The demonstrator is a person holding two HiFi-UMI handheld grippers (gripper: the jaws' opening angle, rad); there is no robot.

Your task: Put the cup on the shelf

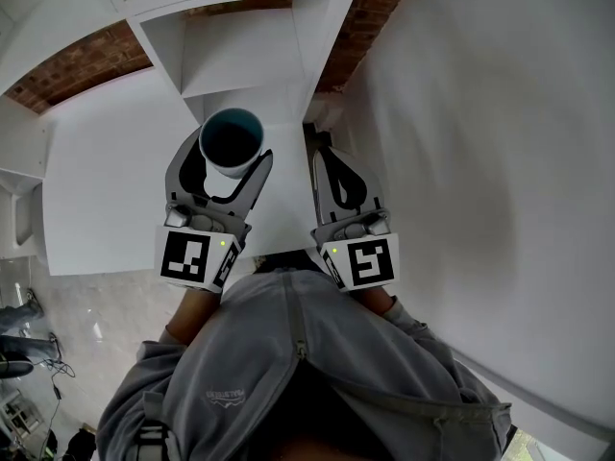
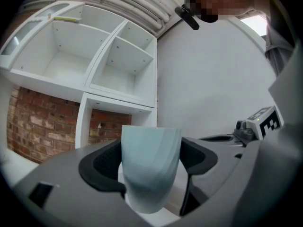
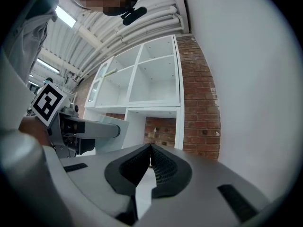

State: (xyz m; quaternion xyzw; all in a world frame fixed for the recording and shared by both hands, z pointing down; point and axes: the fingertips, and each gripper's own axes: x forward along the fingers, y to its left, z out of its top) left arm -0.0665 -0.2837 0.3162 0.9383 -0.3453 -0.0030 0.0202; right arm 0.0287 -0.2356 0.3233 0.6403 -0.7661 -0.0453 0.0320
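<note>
A pale blue cup with a dark inside stands upright between the jaws of my left gripper, which is shut on it. In the left gripper view the cup fills the gap, both dark pads pressed to its sides. The white shelf unit stands right ahead, its open compartments above and in front of the cup. My right gripper is beside the left one, a little to the right, jaws shut with nothing between them.
A white table top lies under the grippers. A brick wall shows behind the shelf's lower opening. A plain white wall runs along the right side. The person's grey hooded top fills the near foreground.
</note>
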